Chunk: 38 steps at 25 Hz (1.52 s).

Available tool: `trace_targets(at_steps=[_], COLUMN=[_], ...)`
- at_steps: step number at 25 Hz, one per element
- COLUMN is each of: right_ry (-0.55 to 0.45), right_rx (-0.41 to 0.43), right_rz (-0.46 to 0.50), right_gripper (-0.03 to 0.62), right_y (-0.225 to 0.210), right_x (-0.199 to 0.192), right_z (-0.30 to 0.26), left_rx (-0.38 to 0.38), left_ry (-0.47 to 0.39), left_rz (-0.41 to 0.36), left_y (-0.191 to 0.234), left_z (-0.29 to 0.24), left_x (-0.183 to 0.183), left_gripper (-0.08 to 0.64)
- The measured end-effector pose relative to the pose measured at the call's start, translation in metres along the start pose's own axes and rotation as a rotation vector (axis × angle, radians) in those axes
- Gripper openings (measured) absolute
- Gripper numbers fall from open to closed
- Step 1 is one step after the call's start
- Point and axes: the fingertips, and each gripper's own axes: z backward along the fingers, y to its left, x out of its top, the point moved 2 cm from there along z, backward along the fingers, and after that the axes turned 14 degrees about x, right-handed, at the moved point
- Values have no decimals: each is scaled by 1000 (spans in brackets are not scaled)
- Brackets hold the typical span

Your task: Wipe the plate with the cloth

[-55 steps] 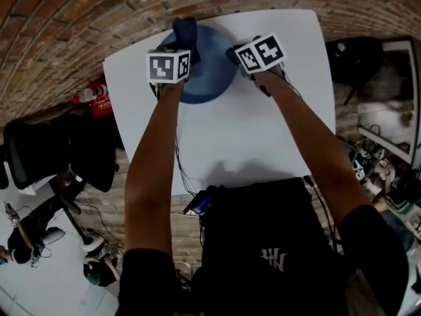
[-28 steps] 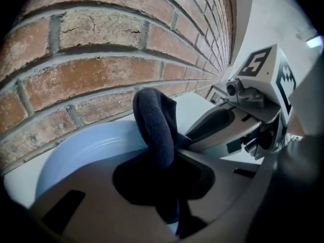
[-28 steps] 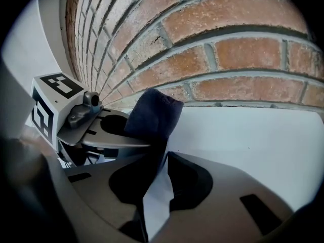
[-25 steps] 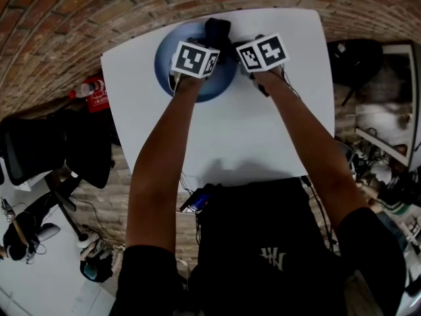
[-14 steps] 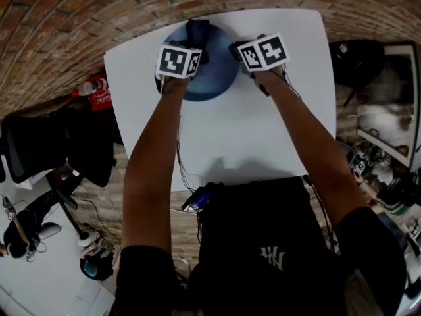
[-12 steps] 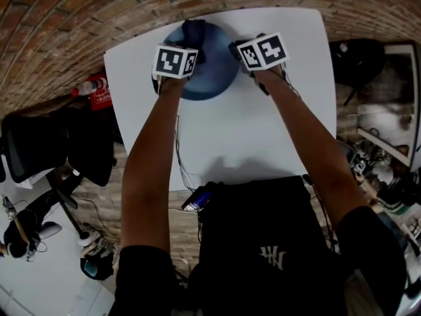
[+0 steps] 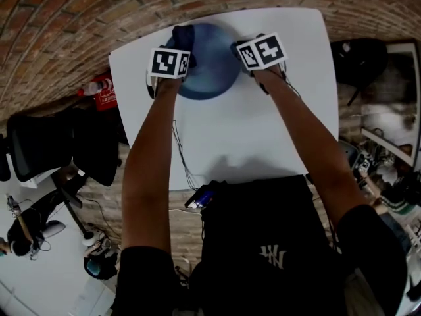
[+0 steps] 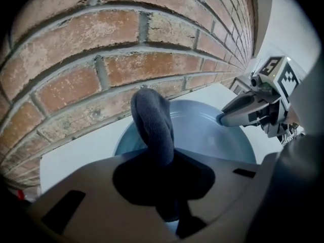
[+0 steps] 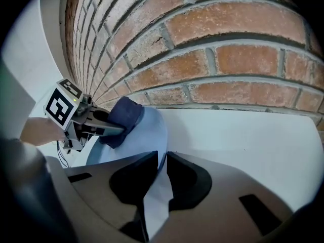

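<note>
A blue plate (image 7: 210, 71) lies at the far side of the white table (image 7: 250, 130), close to the brick wall. My left gripper (image 7: 175, 50) is shut on a dark blue-grey cloth (image 8: 153, 125), which hangs over the plate's (image 8: 212, 135) left part. In the right gripper view the cloth (image 9: 120, 116) rests on the plate (image 9: 139, 143) under the left gripper (image 9: 96, 123). My right gripper (image 9: 161, 162) is shut on the plate's right rim, one jaw on each side of the edge. In the head view, the right gripper (image 7: 239, 49) is at the plate's right edge.
The brick wall (image 8: 101, 44) rises right behind the plate. A red bottle (image 7: 104, 87) stands on the floor left of the table. A black office chair (image 7: 46, 150) is lower left. A phone with cables (image 7: 200, 198) lies at the table's near edge.
The left gripper has carried the cloth leftwards across the plate, from its far right part to its left part. The right gripper has kept still on the rim.
</note>
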Motion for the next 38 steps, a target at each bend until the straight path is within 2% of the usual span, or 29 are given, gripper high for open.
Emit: trace_targets(at_steps=[5, 10, 13, 18, 24, 30, 34, 38], right_ry=[8, 0, -5, -26, -38, -29, -14, -14], right_rx=[-12, -17, -16, -5, 7, -8, -29, -37], right_rz=[17, 12, 3, -10, -17, -14, 20, 40], right_gripper=[77, 77, 77, 75, 75, 74, 74, 74], right_y=[0, 0, 1, 0, 0, 0, 1, 0], right_x=[0, 1, 1, 1, 2, 0, 0, 1], right_z=[-1, 0, 0, -1, -2, -1, -1, -2], left_rx=[78, 116, 71, -76, -205, -215, -200, -211], left_ry=[66, 79, 37, -66, -69, -56, -60, -55], left_rz=[9, -63, -60, -47, -44, 20, -15, -16], left_y=[24, 28, 16, -37, -108, -121, -121, -117], left_z=[3, 6, 11, 18, 12, 5, 4, 4], left_x=[-14, -20, -13, 18, 30, 22, 21, 19], left_gripper=[63, 61, 63, 63, 63, 63, 62, 63])
